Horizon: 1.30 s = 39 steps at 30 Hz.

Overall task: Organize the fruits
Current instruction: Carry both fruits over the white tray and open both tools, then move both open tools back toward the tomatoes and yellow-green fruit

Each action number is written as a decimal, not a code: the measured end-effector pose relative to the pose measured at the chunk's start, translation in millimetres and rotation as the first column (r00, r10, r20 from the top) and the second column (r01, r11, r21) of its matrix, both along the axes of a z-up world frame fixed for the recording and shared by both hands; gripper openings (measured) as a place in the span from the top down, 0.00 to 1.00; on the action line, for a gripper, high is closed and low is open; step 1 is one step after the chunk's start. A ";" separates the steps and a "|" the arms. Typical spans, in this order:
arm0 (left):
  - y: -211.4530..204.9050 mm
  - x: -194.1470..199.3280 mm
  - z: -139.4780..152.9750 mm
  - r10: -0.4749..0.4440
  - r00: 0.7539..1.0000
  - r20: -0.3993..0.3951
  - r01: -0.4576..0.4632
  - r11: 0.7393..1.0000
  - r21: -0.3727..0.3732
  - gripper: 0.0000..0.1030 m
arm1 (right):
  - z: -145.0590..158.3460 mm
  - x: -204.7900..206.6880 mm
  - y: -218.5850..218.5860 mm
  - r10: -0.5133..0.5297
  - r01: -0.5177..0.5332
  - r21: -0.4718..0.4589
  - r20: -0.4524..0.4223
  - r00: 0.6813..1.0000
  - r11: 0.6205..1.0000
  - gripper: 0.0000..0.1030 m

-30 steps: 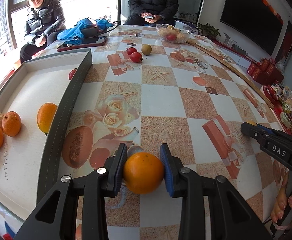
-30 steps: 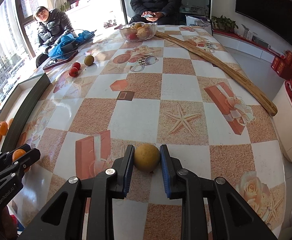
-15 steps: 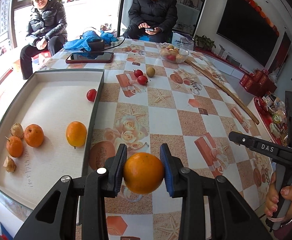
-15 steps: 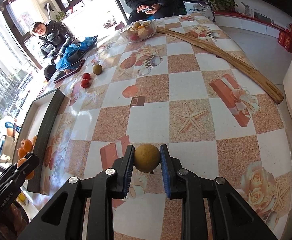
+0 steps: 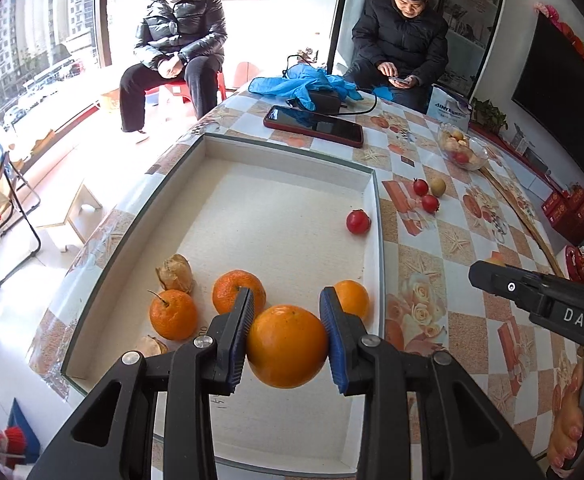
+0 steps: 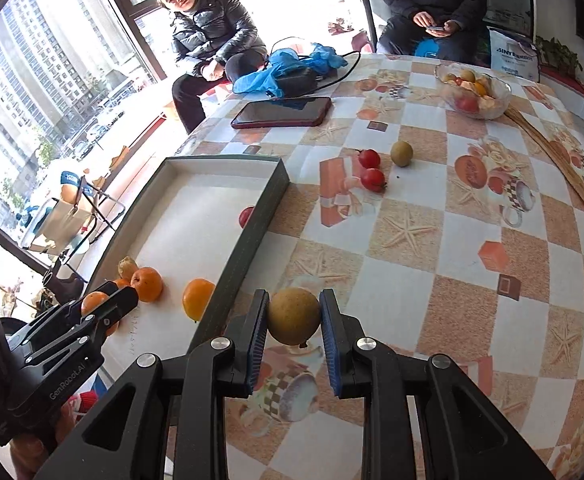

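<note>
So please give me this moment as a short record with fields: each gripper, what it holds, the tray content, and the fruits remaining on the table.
left gripper: shut on large round orange, above the tray
right gripper: shut on round yellow-brown fruit, above the patterned table
shallow white tray: three oranges, one red fruit, brown husked pieces
loose on table: two small red fruits, one greenish-brown fruit
glass bowl: mixed fruit, far side

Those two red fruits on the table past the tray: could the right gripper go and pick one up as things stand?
Probably not yet. The right gripper is already shut on a yellow-brown fruit. The table up to the red fruits looks open, but it must unload first.
</note>
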<state>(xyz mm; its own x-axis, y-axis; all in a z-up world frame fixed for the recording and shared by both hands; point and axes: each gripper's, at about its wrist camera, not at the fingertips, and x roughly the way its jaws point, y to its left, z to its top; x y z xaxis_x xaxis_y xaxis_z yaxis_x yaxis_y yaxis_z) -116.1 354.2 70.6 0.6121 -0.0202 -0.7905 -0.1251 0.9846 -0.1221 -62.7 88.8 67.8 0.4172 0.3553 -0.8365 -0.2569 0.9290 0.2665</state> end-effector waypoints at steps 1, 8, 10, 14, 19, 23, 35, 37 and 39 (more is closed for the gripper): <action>4.6 1.5 -2.7 0.011 1.000 -0.007 -0.011 1.000 0.000 0.64 | -0.2 4.3 11.7 0.020 -0.020 -0.001 -0.004 1.000 1.000 0.74; 21.3 8.4 -15.0 0.050 0.998 -0.035 -0.049 0.999 0.021 0.64 | -8.8 27.5 69.6 0.107 -0.106 0.021 -0.042 0.993 0.994 0.74; 22.4 10.8 -15.6 0.053 0.998 -0.037 -0.051 0.998 0.033 0.64 | -9.8 30.5 82.8 0.127 -0.126 0.021 -0.046 0.991 0.992 0.74; 24.8 14.0 -18.0 0.056 0.998 -0.041 -0.054 0.998 0.046 0.64 | -13.9 36.5 99.4 0.154 -0.154 0.021 -0.055 0.986 0.988 0.74; 27.7 13.0 -20.7 0.071 0.997 -0.037 -0.069 0.996 0.063 0.40 | -22.2 41.2 110.9 0.195 -0.193 0.032 -0.100 0.976 0.981 0.74; 28.0 8.2 -11.6 0.079 0.997 0.013 -0.080 0.995 0.065 0.21 | -26.1 42.1 113.2 0.193 -0.192 0.015 -0.119 0.974 0.981 0.61; -0.3 20.4 19.6 0.010 0.999 0.039 -0.013 0.995 0.095 0.21 | 4.3 57.3 41.6 0.036 -0.036 0.024 -0.013 0.999 0.999 0.00; -9.9 24.7 24.4 -0.013 0.999 0.042 0.008 0.995 0.101 0.21 | -0.2 65.4 18.2 -0.018 0.019 0.029 -0.032 0.999 0.999 0.00; -20.4 30.3 28.7 -0.037 0.998 0.042 0.033 0.994 0.107 0.21 | -6.2 70.8 -3.1 -0.065 0.066 0.021 -0.044 0.997 0.998 0.00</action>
